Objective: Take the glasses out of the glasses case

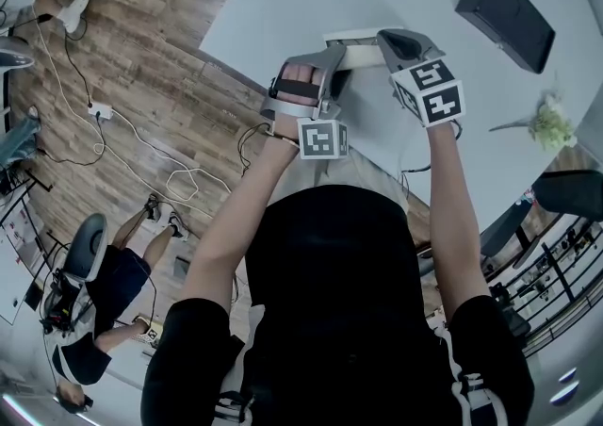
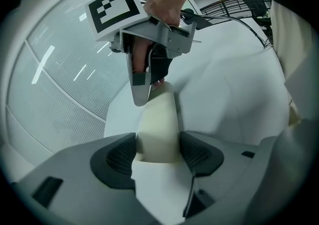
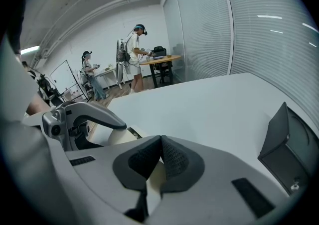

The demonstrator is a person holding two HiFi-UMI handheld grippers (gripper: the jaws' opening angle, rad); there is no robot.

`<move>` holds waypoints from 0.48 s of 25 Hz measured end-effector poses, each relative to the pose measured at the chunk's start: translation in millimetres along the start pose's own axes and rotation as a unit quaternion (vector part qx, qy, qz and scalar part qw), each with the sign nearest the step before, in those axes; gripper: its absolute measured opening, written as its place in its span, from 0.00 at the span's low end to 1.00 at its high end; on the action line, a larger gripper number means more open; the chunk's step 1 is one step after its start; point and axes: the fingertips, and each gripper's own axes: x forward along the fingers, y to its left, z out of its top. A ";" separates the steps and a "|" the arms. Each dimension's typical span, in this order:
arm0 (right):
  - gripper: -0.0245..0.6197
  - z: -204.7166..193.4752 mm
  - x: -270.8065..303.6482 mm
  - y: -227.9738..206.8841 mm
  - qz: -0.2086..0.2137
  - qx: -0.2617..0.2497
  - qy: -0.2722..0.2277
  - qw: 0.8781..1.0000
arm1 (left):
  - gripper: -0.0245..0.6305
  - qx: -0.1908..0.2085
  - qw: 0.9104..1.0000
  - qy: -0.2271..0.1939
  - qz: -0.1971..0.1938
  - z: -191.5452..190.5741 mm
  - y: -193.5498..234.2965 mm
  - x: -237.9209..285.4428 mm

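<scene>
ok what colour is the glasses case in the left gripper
Plain cream, no pattern: the glasses case shows best in the left gripper view.

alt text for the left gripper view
The left gripper is clamped on a cream case, with a white table behind. The right gripper, held in a hand, meets the case's far end.

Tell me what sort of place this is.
Probably an office-style lab or recording room. Glass partition walls with blinds run beside a large white table. In the background, other people wearing head gear stand at a wooden desk.
</scene>
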 end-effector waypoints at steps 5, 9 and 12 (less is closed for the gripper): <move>0.06 -8.4 -16.1 5.1 -0.004 0.002 -0.011 1.000 | 0.47 0.012 1.000 0.004 -0.009 8.1 -8.9 -7.1; 0.06 0.1 -18.0 5.1 -0.008 0.010 -0.021 1.000 | 0.47 0.003 1.000 0.002 -0.023 4.2 -2.7 -7.6; 0.06 -1.7 -26.5 8.0 -0.012 0.016 -0.027 0.999 | 0.47 -0.009 0.999 -0.004 -0.034 8.2 -5.4 -14.4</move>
